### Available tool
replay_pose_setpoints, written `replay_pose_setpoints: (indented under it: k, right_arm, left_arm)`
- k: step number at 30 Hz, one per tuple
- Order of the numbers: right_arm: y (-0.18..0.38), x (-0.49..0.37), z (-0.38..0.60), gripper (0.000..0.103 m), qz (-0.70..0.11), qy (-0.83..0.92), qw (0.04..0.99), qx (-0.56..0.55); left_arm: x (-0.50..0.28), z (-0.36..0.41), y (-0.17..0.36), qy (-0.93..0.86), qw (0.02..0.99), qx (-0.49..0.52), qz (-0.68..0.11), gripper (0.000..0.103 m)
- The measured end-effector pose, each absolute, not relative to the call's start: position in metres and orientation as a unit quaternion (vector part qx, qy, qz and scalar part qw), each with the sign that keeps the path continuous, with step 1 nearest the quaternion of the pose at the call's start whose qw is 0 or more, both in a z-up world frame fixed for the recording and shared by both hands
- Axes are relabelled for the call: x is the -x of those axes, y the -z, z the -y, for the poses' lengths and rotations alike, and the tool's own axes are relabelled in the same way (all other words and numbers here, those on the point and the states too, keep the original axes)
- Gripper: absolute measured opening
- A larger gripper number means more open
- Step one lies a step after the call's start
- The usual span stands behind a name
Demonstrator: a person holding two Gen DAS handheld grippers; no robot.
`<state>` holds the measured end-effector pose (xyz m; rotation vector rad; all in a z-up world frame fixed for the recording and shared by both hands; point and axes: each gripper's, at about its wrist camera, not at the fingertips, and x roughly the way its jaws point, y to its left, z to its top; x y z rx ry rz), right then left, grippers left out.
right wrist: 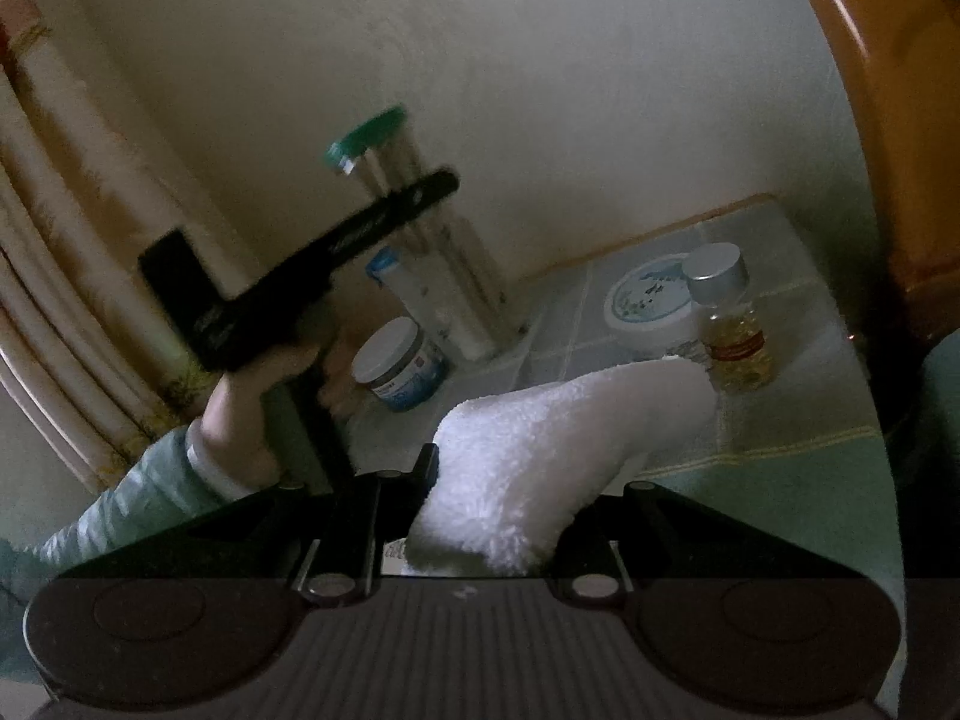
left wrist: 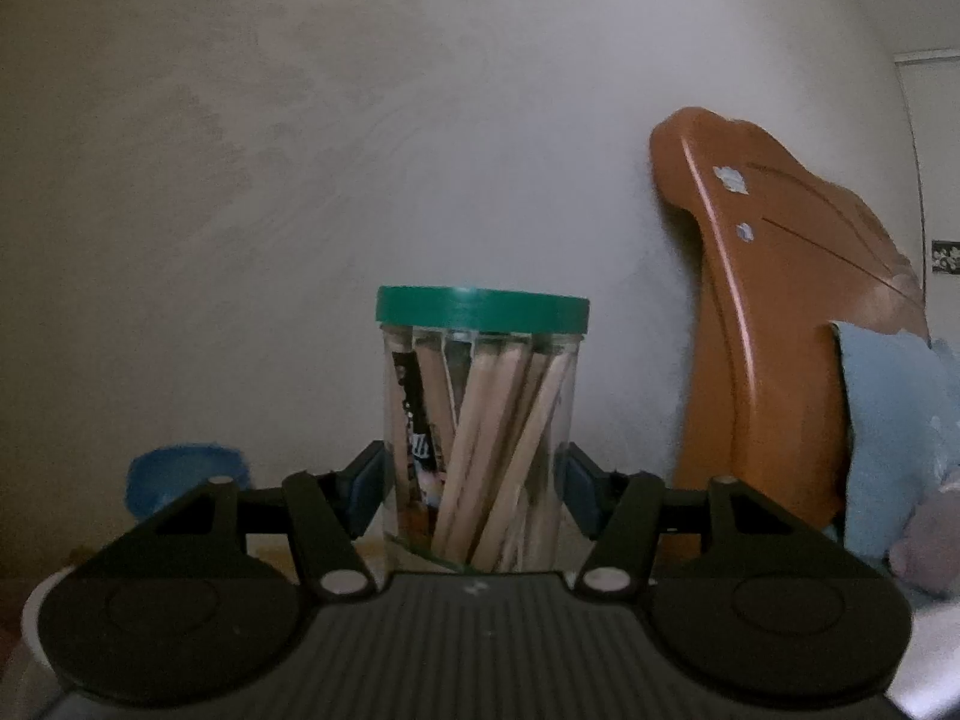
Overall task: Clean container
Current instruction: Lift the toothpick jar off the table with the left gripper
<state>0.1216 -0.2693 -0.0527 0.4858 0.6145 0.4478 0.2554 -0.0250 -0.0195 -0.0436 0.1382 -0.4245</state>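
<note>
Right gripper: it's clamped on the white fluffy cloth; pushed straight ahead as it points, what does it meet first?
Probably the small glass bottle with a silver cap on the tiled tabletop: the white fluffy cloth in the right gripper already nearly reaches it. Depth is unclear.

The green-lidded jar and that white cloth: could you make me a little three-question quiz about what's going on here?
1. True or false: the left tongs grip the clear jar by its green lid.
2. What do the right tongs hold?
3. The jar holds: A) wooden sticks B) coins C) water.

Key: 1 false, the pads grip its clear sides; 2 a white fluffy cloth; 3 A, wooden sticks.
</note>
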Motion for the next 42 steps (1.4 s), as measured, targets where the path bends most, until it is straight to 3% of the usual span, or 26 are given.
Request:
replay_pose_setpoints:
  k: [3,8,22,38,41,42]
  right_arm:
    - [0.049,-0.116,0.268,0.022,-0.295,-0.210,0.904,-0.229]
    - [0.048,-0.113,0.261,0.022,-0.296,-0.205,0.906,-0.221]
    - [0.045,-0.104,0.249,0.022,-0.306,-0.199,0.907,-0.209]
    - [0.037,-0.103,0.248,0.022,-0.303,-0.183,0.915,-0.193]
    - [0.036,-0.104,0.247,0.022,-0.302,-0.182,0.916,-0.190]
    - [0.035,-0.104,0.247,0.022,-0.301,-0.182,0.917,-0.189]
  left_arm:
    - [-0.236,0.020,0.019,0.216,0.974,0.017,-0.060,0.061]
    - [-0.225,0.020,0.037,0.229,0.967,0.017,-0.114,0.060]
    - [-0.195,0.004,0.043,0.248,0.962,0.045,-0.102,0.060]
    - [-0.173,0.006,0.058,0.269,0.960,0.008,-0.074,0.061]
    - [-0.171,0.005,0.059,0.269,0.961,0.010,-0.067,0.068]
    - [-0.170,0.005,0.059,0.269,0.961,0.011,-0.064,0.075]
